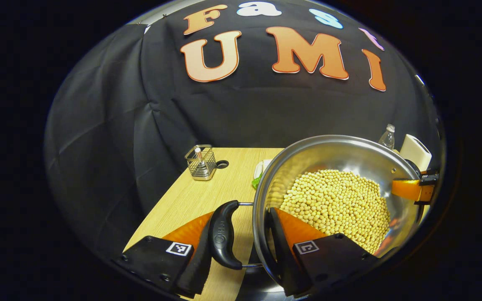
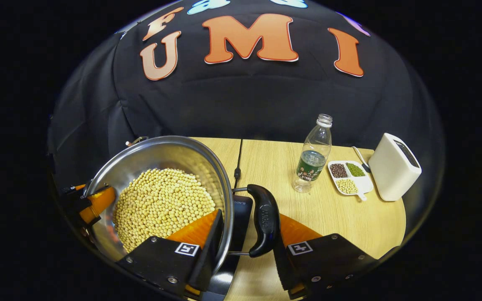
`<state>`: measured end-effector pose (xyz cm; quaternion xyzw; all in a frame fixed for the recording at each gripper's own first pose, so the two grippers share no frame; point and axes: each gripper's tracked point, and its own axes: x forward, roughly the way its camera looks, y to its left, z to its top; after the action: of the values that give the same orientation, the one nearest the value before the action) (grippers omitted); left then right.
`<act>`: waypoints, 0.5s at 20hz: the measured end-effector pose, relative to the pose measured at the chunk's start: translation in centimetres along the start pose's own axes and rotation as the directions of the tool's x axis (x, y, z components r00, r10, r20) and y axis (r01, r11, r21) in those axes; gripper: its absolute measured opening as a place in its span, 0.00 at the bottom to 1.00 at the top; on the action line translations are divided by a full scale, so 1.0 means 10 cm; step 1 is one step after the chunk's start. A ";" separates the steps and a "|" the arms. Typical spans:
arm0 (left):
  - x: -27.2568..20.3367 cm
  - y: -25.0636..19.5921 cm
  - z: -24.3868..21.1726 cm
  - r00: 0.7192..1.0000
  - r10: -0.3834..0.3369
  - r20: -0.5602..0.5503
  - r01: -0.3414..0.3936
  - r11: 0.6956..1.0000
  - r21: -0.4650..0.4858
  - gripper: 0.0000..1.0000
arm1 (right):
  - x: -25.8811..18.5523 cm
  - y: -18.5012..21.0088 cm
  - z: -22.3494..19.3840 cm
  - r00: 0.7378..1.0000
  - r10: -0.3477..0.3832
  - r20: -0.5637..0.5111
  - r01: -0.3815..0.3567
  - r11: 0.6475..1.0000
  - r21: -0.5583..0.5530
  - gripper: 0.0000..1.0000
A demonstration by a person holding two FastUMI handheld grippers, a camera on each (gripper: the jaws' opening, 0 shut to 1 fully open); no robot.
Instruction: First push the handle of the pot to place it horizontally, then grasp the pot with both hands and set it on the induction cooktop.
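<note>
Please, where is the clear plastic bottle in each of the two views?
Left gripper view: the bottle peeks over the pot's far rim, upper right, beside the white box.
Right gripper view: it stands on the table, right of centre.
Shared landmark: the pot of beans.

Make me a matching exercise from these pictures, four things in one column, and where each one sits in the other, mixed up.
Things
1. round yellow beans
2. clear plastic bottle
3. wire mesh holder
4. black pot handle

Places
A. between the right gripper fingers
B. inside the shiny steel pot
C. beside the white divided dish
D. near the wooden table's far corner

Pairs: 1-B, 2-C, 3-D, 4-A
</note>
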<state>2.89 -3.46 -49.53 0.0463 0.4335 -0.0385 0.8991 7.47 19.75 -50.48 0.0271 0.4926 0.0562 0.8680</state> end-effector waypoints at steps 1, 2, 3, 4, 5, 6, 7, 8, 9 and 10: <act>0.00 -0.01 0.01 1.000 -0.001 -0.005 0.001 1.000 -0.003 0.75 | 0.04 0.01 -0.02 1.000 0.001 -0.006 -0.001 1.000 0.003 0.63; 0.00 -0.01 0.01 1.000 -0.002 -0.009 0.002 1.000 -0.004 0.75 | 0.07 0.03 -0.03 1.000 0.003 -0.009 -0.002 1.000 0.008 0.63; 0.01 -0.01 0.02 1.000 -0.002 -0.011 0.002 1.000 -0.004 0.72 | 0.11 0.04 -0.06 1.000 0.003 -0.013 -0.003 1.000 0.010 0.63; 0.01 -0.01 0.03 1.000 -0.001 -0.013 0.001 1.000 -0.005 0.72 | 0.14 0.05 -0.10 1.000 0.003 -0.022 -0.003 1.000 0.009 0.63; 0.02 -0.02 0.02 1.000 0.001 -0.024 -0.001 1.000 -0.012 0.72 | 0.17 0.05 -0.12 1.000 0.002 -0.032 -0.001 1.000 0.011 0.63; 0.02 -0.03 0.03 1.000 -0.003 -0.030 0.003 1.000 -0.013 0.75 | 0.23 0.05 -0.14 0.999 -0.001 -0.036 0.001 1.000 0.016 0.63; 0.03 -0.03 0.02 0.999 -0.007 -0.034 0.006 1.000 -0.016 0.72 | 0.24 0.06 -0.15 0.999 -0.003 -0.041 0.003 1.000 0.018 0.63; 0.03 -0.02 0.01 0.999 -0.009 -0.038 0.009 1.000 -0.015 0.72 | 0.25 0.07 -0.15 0.999 -0.006 -0.042 0.006 1.000 0.017 0.63; 0.04 -0.02 0.02 0.999 -0.010 -0.041 0.010 1.000 -0.017 0.72 | 0.27 0.07 -0.17 0.999 -0.008 -0.046 0.009 1.000 0.012 0.63; 0.02 0.00 0.04 0.999 -0.011 -0.042 0.010 1.000 -0.016 0.72 | 0.29 0.07 -0.17 0.999 -0.009 -0.047 0.010 1.000 0.016 0.63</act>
<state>3.33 -3.52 -49.49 0.0380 0.4530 -0.0389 0.8899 7.41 20.80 -53.79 0.0303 0.5133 0.0486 0.8563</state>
